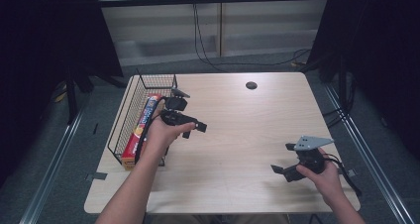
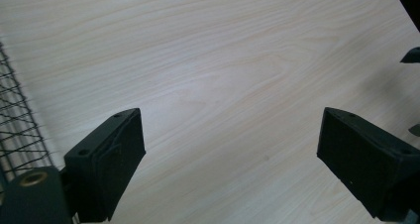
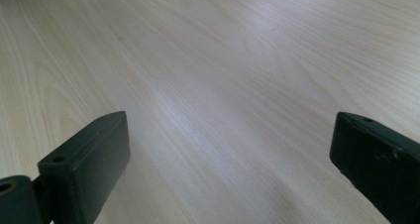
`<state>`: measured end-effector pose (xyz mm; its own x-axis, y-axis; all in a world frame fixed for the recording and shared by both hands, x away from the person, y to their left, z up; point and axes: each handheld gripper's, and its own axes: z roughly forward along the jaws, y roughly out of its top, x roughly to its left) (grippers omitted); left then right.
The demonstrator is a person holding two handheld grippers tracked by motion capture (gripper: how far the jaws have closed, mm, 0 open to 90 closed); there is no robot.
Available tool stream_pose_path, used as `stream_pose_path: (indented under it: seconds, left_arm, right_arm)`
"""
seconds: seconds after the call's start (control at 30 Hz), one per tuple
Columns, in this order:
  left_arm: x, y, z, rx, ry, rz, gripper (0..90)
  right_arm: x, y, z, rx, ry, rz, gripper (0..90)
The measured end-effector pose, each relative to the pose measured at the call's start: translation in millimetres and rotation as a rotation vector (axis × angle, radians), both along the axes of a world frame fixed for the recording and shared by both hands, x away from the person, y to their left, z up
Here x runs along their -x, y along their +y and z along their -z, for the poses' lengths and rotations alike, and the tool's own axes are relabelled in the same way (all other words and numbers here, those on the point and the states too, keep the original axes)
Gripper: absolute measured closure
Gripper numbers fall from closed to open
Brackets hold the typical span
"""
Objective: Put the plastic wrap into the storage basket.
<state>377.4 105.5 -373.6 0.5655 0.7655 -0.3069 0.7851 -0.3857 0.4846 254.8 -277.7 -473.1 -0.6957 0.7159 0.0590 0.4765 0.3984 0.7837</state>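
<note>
1. Left tongs (image 1: 194, 130) sit over the desk (image 1: 247, 125), just beside the wire basket (image 1: 130, 116) at the desk's left edge; held in the person's left hand (image 1: 161, 133), tips pointing to the right in the high view.
2. Left tongs' jaws are spread wide w/ nothing between them. In the left gripper view the gap (image 2: 230, 154) shows bare wood grain; basket mesh (image 2: 15, 120) sits at the frame's left edge.
3. Long box (image 1: 141, 130), red/yellow/orange print, lies lengthwise inside the basket along its right wall, near end at the basket's front corner. It is close to the left hand, w/ the forearm passing just beside it; can't tell if they touch. Left tongs are apart from the box, out over bare desk.
4. Right tongs (image 1: 283, 159) are near the desk's front right corner, in the right hand (image 1: 322, 177), grey three-cornered plate (image 1: 313, 142) on top. Tips point left, toward the desk's middle.
5. Right tongs' jaws also spread, empty; right gripper view has plain wood between the jaws (image 3: 228, 169).
6. Both tongs are well apart from each other, w/ open desk between.
7. Small dark round spot (image 1: 251, 85) sits on the desk near its far edge, well away from both hands.
</note>
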Motion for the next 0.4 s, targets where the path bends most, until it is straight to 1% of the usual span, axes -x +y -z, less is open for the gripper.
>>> stream_pose_path:
  seconds: [0.07, 0.1, 0.13, 0.2, 0.27, 0.3, 0.33, 0.37, 0.4]
  left_arm:
    - [3.6, -3.8, 5.0, 0.003, -0.002, 0.006, 11.0]
    - [5.2, -4.8, 7.5, 0.001, -0.004, 0.023, 10.9]
    - [6.9, -6.0, 10.3, 0.006, -0.004, 0.027, 10.9]
    - [10.4, -8.7, 16.0, 0.03, -0.006, 0.036, 11.1]
    - [13.4, -11.2, 22.2, 0.038, -0.005, 0.052, 11.2]
    - [15.1, -12.6, 25.7, 0.039, -0.011, 0.054, 11.2]
    - [16.5, -13.3, 29.5, 0.03, -0.012, 0.061, 11.2]
    - [18.5, -14.3, 34.0, 0.039, -0.014, 0.067, 11.2]
    - [20.8, -14.9, 38.4, 0.049, -0.019, 0.079, 11.4]
  right_arm:
    - [-0.2, 1.3, 1.9, 0.005, 0.005, -0.004, 1.9]
    - [-0.5, 2.0, 2.6, 0.007, 0.008, -0.007, 1.9]
    - [-0.8, 2.6, 3.1, 0.008, 0.008, -0.004, 1.9]
    - [-1.6, 3.2, 4.1, 0.011, 0.011, -0.003, 1.9]
    - [-2.3, 3.6, 5.1, 0.017, 0.021, 0.007, 1.9]
    - [-3.2, 3.7, 6.4, 0.019, 0.021, 0.001, 1.9]
    - [-3.6, 4.3, 7.4, 0.024, 0.027, 0.002, 1.8]
    - [-4.3, 5.1, 9.2, 0.034, 0.032, 0.002, 1.9]
    - [-5.0, 6.2, 11.4, 0.045, 0.05, 0.0, 1.9]
